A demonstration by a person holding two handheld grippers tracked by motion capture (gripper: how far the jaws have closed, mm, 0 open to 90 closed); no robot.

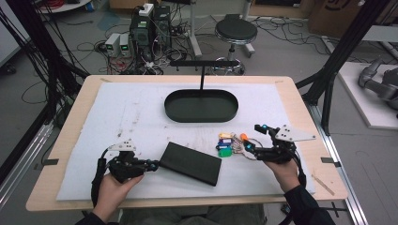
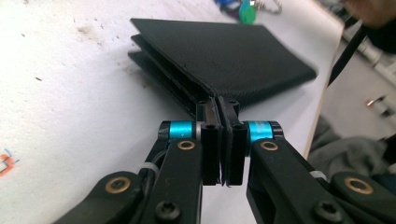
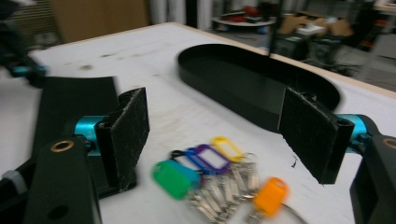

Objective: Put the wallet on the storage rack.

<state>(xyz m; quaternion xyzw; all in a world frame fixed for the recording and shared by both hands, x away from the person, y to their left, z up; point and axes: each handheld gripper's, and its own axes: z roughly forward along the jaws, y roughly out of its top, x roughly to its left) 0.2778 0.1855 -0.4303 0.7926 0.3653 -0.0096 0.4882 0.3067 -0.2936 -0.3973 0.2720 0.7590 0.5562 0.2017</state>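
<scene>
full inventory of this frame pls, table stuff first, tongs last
wallet: 1, black, near edge of the white mat, one corner pinched by the left tongs
keys: 1 bunch with green, blue, purple, yellow and orange tags, right of the wallet
tray: 1, black, oval, far middle of the mat, with an upright T-bar stand
mat: 1, white, covers the wooden table
stool: 1, black, on the floor beyond the table
left tongs: shut on the wallet
right tongs: open, over the keys
</scene>
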